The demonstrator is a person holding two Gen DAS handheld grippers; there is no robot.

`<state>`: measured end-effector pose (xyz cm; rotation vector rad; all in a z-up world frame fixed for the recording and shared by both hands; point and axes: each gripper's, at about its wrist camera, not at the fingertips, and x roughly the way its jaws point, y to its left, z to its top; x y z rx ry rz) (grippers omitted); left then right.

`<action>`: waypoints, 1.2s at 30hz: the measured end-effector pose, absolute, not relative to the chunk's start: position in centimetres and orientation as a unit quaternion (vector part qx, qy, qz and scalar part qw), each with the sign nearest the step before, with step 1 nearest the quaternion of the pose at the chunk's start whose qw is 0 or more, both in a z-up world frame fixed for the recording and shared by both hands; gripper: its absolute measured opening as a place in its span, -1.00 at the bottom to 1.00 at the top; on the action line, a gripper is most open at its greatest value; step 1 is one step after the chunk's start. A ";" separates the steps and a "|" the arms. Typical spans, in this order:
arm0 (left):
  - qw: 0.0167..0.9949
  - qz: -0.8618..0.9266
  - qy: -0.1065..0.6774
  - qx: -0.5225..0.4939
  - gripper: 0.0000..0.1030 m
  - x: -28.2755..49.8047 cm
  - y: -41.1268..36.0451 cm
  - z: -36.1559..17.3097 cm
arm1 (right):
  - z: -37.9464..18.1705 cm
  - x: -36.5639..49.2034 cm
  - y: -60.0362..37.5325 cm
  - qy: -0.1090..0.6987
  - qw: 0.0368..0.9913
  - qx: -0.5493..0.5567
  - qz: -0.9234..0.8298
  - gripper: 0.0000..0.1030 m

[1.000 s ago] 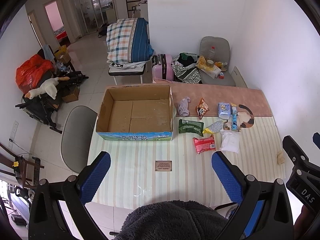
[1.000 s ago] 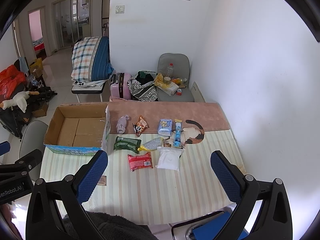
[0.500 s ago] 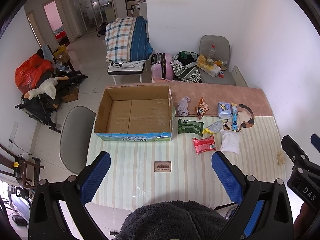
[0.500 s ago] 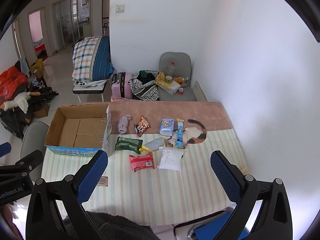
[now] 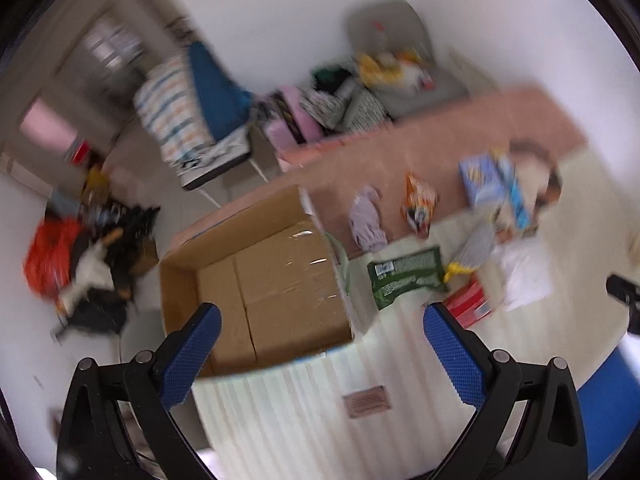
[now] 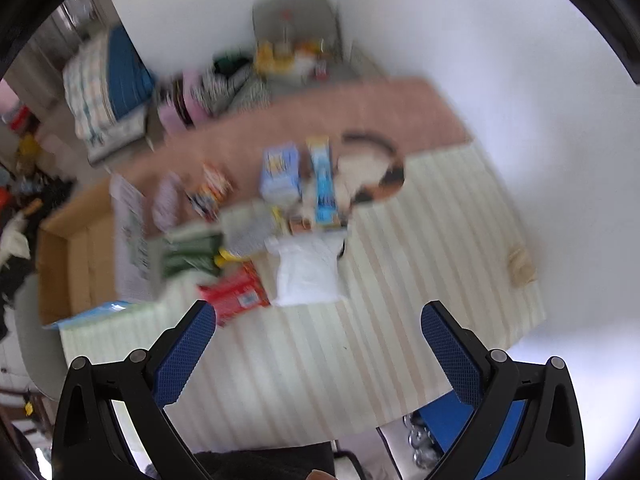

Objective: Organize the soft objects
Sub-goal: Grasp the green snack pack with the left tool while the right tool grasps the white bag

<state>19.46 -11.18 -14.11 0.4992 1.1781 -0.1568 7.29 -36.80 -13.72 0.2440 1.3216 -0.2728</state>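
**Both grippers open above the table, soft items lying ahead of them**

Both wrist views are blurred, so fine detail is lost. The left gripper (image 5: 320, 320) hangs over the striped table (image 5: 304, 420) with its blue-padded fingers (image 5: 192, 352) spread wide and nothing between them. Directly ahead of it, between and beyond the finger pads, sits the open cardboard box (image 5: 260, 280), its brown floor bare. To the right of the box, a lilac cloth bundle (image 5: 368, 224) lies on the pink mat (image 5: 440, 148), with an orange snack bag (image 5: 418, 208) just beside it. A green packet (image 5: 408, 274) lies just beside the box's right wall, forward of the left gripper's right finger.

The right gripper (image 6: 318, 320) is likewise spread wide and empty. A red packet (image 6: 236, 294) lies just beyond its left finger, close to the pad in this view, though whether they touch cannot be told. A white soft pouch (image 6: 308, 276) lies beside the red packet, ahead of the gap between the fingers. Farther on, a pale blue pack (image 6: 280, 174) and a blue tube-like pack (image 6: 324, 182) lie side by side near the edge of the mat. The box appears at the far left of this view.
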 end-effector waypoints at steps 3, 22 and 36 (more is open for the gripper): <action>0.753 -0.107 0.559 0.331 1.00 22.3 -14.9 -20.3 | -21.1 10.5 -38.3 0.664 0.730 0.108 -0.120 1.00; 0.525 -0.215 0.684 0.459 -0.12 28.6 -21.8 -42.6 | -41.5 17.6 -38.1 0.765 0.626 0.133 -0.077 0.89; 0.586 -0.150 0.751 0.266 -0.42 31.1 -18.7 -40.8 | -43.5 17.5 -39.2 0.781 0.590 0.163 -0.126 0.44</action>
